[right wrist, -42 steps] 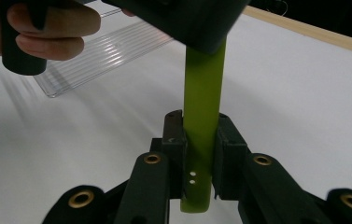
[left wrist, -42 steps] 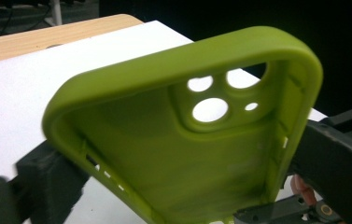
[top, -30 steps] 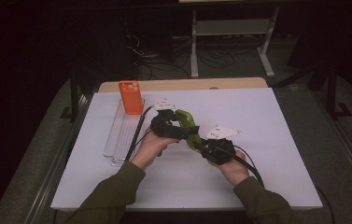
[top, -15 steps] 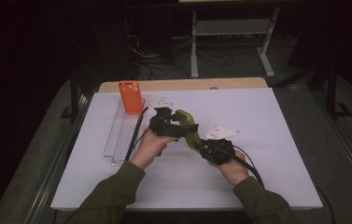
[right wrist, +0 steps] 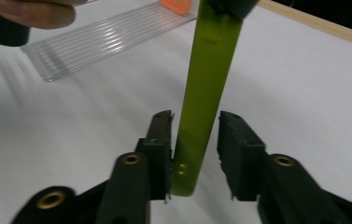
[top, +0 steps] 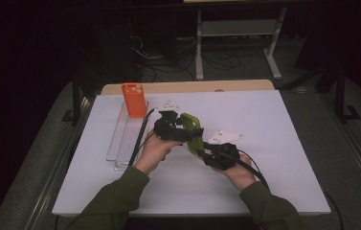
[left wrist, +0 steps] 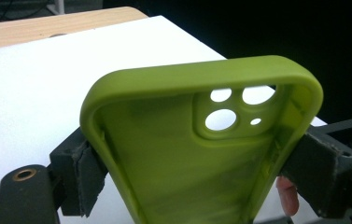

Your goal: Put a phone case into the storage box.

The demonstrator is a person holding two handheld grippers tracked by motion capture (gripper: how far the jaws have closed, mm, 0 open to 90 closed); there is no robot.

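- High view: green phone case [top: 192, 132] held up over the middle of the desk [top: 283, 124], between both grippers, off the surface.
- Left gripper [top: 180, 132] comes at the case from the left-edge side; right gripper [top: 202, 152] sits nearer the front edge, at the case's lower end.
- Left gripper view: jaws have just been closing and now clamp the green phone case [left wrist: 192, 158] across its width, pads [left wrist: 87, 175] pressed on both long rims. Open inner side faces the camera, camera cutout with round holes at the top right.
- Right gripper view: jaws have just been opening. Green phone case [right wrist: 204, 93] stands edge-on between them. Left pad [right wrist: 160, 140] is touching or almost touching the case, can't tell which; right pad [right wrist: 233, 144] is clearly apart with a gap. So no grip, a medium gap between the jaws.
- The case's bottom end with small port holes sits low between the right jaws.
- Orange phone case [top: 134, 99] stands upright at the far end of the clear ribbed tray [top: 123, 139], toward the desk's far-left corner.
- Clear ribbed tray runs along the left edge, well apart from the green case; also seen in the right gripper view [right wrist: 103, 39].
- Both hands: left hand [top: 155, 151], right hand [top: 238, 175], sleeves coming in from the front edge.
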